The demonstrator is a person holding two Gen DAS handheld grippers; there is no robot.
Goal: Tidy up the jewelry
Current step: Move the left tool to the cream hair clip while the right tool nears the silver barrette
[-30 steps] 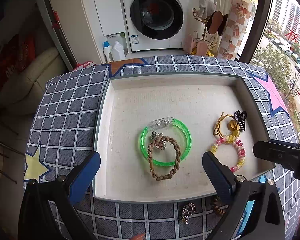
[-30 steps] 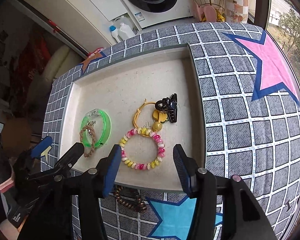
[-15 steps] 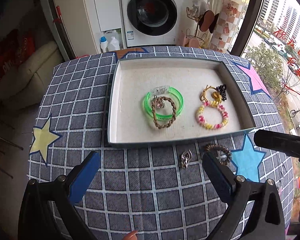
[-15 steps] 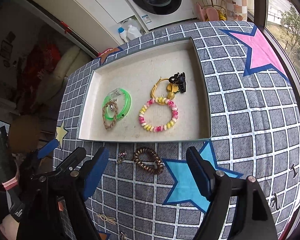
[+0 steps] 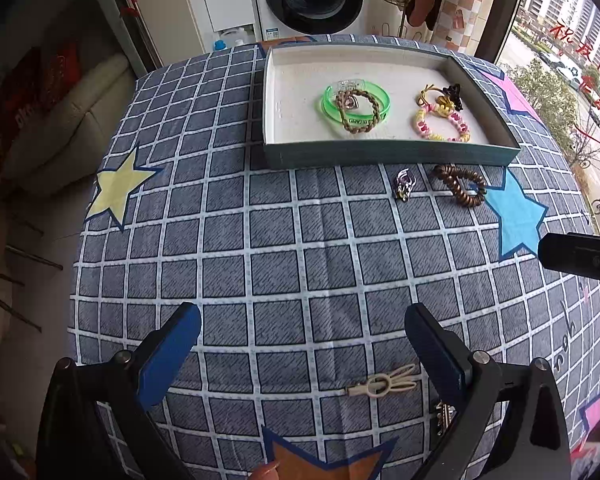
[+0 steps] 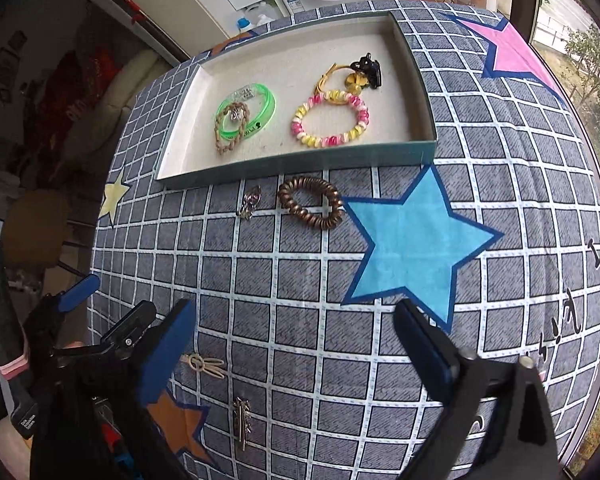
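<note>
Tray (image 5: 392, 157) sits at far side of table (image 5: 260, 240), already holding green bangle (image 6: 246, 114), braided brown band (image 6: 230, 136), pink-and-yellow bead bracelet (image 6: 330, 120), yellow cord piece and black claw clip (image 6: 367, 70). Loose on the checked cloth: brown coil hair tie (image 6: 310, 202) and small silver charm (image 6: 251, 201) just before the tray's near wall; cream pin (image 5: 384, 385) and a metal comb-like clip (image 6: 242, 420) close to the grippers. Risks, as judged: flat pieces on soft cloth could slide or bunch the fabric under a pinch; the tiny charm could slip out. Left gripper (image 5: 300, 344) jaws wide apart, nothing between, touching nothing. Right gripper (image 6: 296, 336) jaws opening, spread wide, empty, hanging over bare cloth.
</note>
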